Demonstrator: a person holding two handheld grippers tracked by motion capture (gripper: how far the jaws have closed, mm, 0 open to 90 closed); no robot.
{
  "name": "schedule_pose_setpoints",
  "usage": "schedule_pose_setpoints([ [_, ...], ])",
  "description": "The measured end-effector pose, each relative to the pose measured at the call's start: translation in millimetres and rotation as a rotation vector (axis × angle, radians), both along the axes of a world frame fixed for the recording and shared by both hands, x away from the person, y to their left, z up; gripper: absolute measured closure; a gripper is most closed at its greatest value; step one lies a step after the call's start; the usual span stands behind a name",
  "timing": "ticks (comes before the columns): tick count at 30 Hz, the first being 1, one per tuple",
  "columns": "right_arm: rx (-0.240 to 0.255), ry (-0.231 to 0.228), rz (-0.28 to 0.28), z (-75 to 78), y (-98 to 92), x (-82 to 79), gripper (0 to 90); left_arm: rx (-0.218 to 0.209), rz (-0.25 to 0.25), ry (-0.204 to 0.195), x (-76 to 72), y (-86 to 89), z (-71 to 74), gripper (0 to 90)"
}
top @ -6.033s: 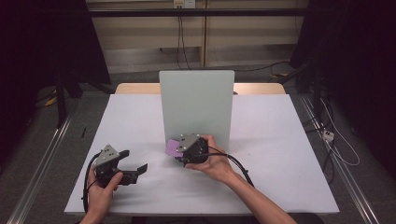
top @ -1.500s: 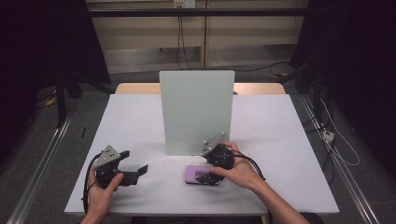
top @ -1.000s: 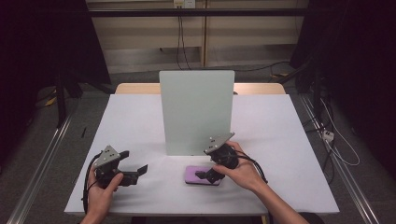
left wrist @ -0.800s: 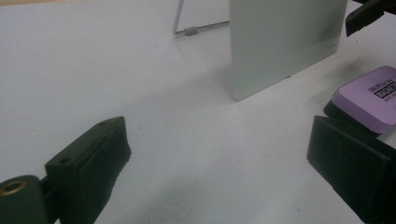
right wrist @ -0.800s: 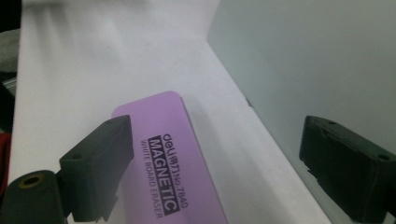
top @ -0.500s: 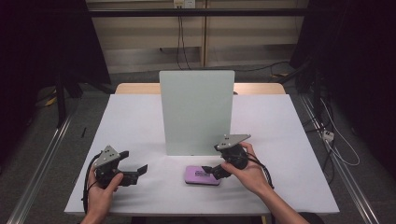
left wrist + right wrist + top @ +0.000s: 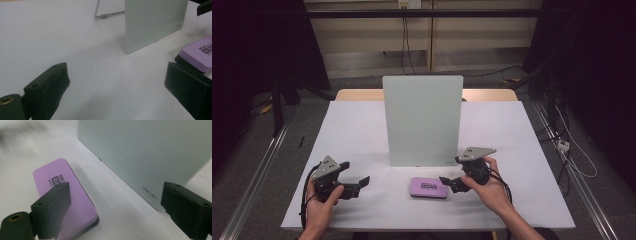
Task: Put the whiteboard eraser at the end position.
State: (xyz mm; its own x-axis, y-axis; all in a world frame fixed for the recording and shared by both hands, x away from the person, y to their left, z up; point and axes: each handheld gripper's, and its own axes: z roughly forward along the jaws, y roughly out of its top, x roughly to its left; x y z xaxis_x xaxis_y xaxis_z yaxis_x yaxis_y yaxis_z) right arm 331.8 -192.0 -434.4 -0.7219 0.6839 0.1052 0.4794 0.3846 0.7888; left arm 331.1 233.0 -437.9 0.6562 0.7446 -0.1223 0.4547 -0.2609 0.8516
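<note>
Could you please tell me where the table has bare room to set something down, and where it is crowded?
The table is bare left of the upright board, right of it, and between the left hand-held gripper and the purple eraser. It is crowded in front of the board, where the eraser lies beside the open right hand-held gripper.

White table (image 7: 362, 125): upright pale-green board (image 7: 422, 120) mid-table; purple eraser (image 7: 428, 187) flat just before it.
</note>
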Motion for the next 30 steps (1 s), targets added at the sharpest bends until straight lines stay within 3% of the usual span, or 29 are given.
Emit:
schedule_pose_setpoints([
  [6, 0.001, -0.003, -0.043, -1.1, -13.4, -5.1, 8.8, -0.002, 0.015, 0.003, -0.5, 1.3, 0.1, 5.4],
  [12, 0.016, -0.039, -0.087, 1.5, -28.6, -10.4, 8.7, -0.005, 0.024, -0.001, -1.0, 0.5, 0.8, 5.6],
  [30, 0.014, -0.046, -0.200, -7.5, -71.8, -22.7, 8.8, -0.013, 0.048, -0.011, -3.9, 1.2, 1.7, 5.5],
])
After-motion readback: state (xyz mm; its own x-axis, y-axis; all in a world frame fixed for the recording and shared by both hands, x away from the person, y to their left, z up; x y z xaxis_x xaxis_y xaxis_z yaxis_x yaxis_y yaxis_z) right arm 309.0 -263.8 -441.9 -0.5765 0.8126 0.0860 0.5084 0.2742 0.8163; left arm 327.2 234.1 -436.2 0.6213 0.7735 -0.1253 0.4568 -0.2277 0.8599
